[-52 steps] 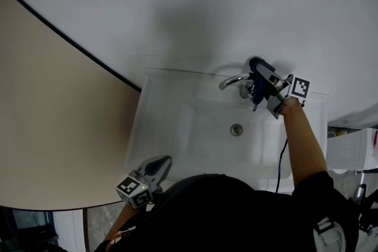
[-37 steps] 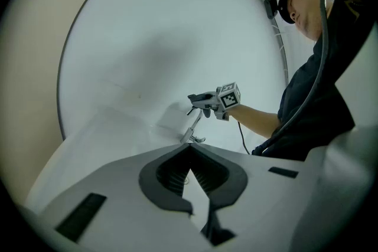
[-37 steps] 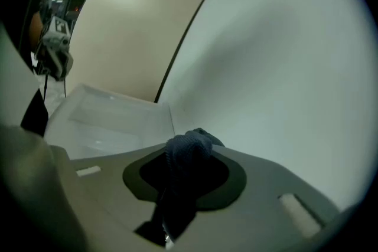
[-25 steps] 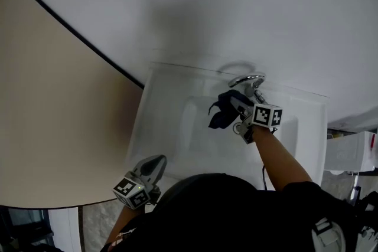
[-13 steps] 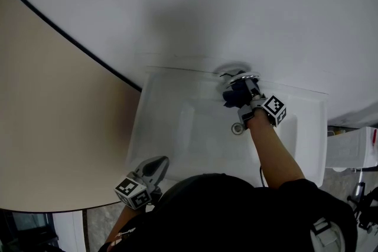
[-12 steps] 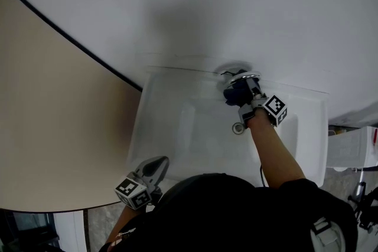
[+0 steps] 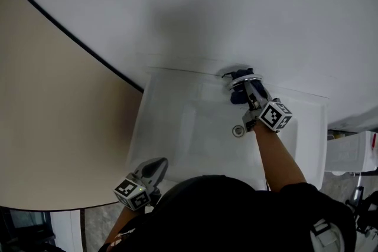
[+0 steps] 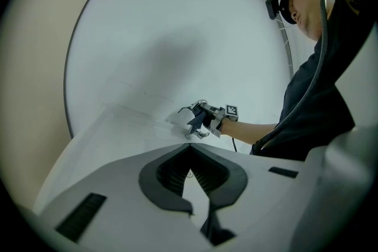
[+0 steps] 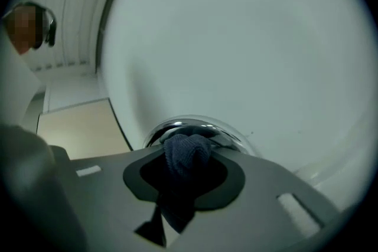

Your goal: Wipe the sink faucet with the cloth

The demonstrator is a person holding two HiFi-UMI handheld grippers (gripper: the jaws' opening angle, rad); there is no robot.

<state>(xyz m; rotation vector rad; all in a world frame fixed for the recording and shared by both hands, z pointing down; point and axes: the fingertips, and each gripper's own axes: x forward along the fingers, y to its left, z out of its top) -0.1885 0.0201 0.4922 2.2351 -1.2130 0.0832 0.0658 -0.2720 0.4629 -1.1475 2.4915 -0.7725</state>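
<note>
**Cloth wad pressed to chrome straight ahead of the right jaws**

Contact between cloth and faucet is what the coming stroke is judged to turn on. The dark blue knitted cloth (image 9: 186, 153) is gripped as a bunched wad in the right gripper (image 7: 243, 87). Its jaws are partly closed on the fabric, and the wad pokes out past the tips. The curved chrome sink faucet (image 9: 208, 126) lies directly in front of the wad, and the two appear to touch.

In the right gripper view the chrome is seen as an arc running across the jaws' line, so a sideways sweep along it is probably called for rather than a further push. From the head view, the faucet stands at the back edge of the white rectangular sink (image 7: 147, 127), against the pale wall.

The left gripper (image 7: 157, 164) is held well apart at the sink's near rim. Its jaws are pressed together with nothing between them. The right hand is plainly the nearer.
</note>
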